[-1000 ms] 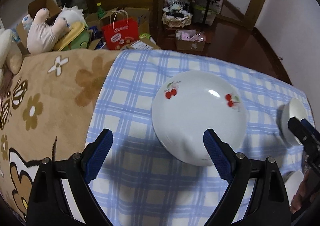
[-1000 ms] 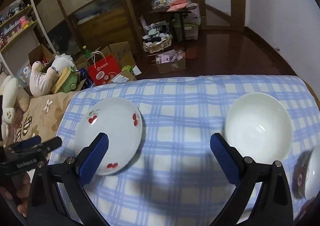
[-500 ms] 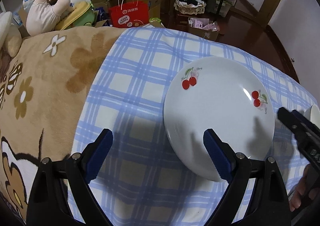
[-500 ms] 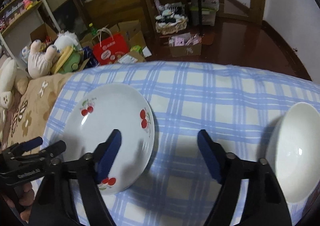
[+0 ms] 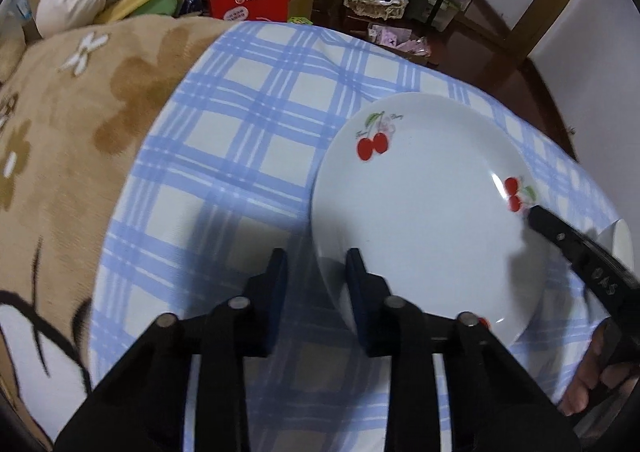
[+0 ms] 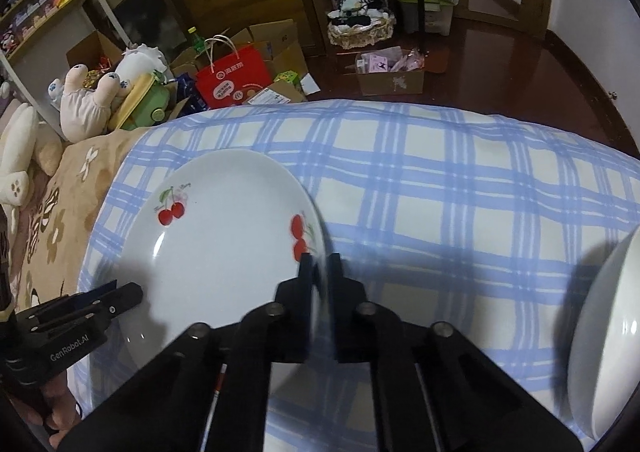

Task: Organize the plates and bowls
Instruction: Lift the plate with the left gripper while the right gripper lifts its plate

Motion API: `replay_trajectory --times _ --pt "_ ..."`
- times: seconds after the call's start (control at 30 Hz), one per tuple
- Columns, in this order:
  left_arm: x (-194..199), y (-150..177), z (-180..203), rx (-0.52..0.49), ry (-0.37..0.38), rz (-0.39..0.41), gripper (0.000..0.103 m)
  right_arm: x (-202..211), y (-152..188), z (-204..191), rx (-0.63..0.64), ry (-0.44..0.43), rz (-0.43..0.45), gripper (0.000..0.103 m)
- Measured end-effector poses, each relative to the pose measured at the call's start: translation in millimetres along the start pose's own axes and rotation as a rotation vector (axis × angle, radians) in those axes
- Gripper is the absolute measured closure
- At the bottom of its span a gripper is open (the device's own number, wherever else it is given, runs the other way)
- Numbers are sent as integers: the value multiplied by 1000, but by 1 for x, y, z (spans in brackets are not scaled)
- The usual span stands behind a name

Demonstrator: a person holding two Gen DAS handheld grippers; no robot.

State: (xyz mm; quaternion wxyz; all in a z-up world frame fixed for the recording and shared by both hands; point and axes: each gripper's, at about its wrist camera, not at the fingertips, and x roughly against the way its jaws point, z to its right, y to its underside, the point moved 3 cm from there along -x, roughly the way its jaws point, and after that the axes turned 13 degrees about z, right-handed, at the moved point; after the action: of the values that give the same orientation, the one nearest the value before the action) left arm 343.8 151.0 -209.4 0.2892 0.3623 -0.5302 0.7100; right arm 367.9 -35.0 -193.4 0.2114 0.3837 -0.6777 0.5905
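A white plate with cherry prints (image 5: 420,220) (image 6: 224,244) lies on the blue plaid cloth (image 5: 248,132). My left gripper (image 5: 314,272) straddles its left rim, one finger over the plate and the other outside on the cloth. Its jaws are closing, and a strip of cloth still shows between the outer pad and the rim. My right gripper (image 6: 320,264) is shut on the plate's right rim next to a cherry print; its tip (image 5: 536,212) also shows in the left wrist view. A white bowl (image 6: 600,332) sits to the right on the cloth.
A brown flowered blanket (image 5: 80,112) covers the surface left of the cloth. Beyond the far edge are plush toys (image 5: 80,0), a red paper bag (image 5: 248,2), cardboard boxes (image 6: 392,80) and shelves. A person's hand (image 5: 592,380) holds the right gripper.
Both grippers came down onto the plate. The right jaws went from wide open to shut on the right rim. The left jaws narrowed sharply around the left rim.
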Motion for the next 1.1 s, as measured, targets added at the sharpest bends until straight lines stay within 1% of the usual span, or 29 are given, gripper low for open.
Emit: replay_trajectory --times 0.07,0.17,0.27,0.47,0.6,0.83,1.0,1.1 --pt "-1 1 0 10 20 2 84 -2 0 -2 8 9 8 96" --pt "-2 2 5 3 32 6 88 -5 0 -1 -10 13 19 96" --pt "-5 3 11 -8 30 2 87 -7 -1 -1 -21 12 21 95" --pt "-8 1 0 73 70 -4 87 -3 0 -1 -23 0 11 96" --pt "-9 -1 -1 54 56 -9 88 2 5 -2 -29 -17 6 96" --pt "-2 -5 -3 91 102 -12 88 12 17 1 -82 1 18 96" --pt "3 -5 -5 85 90 -9 88 21 25 0 -109 -11 20 96" --pt "7 -2 -6 92 106 -22 88 27 31 -1 -102 5 30 96"
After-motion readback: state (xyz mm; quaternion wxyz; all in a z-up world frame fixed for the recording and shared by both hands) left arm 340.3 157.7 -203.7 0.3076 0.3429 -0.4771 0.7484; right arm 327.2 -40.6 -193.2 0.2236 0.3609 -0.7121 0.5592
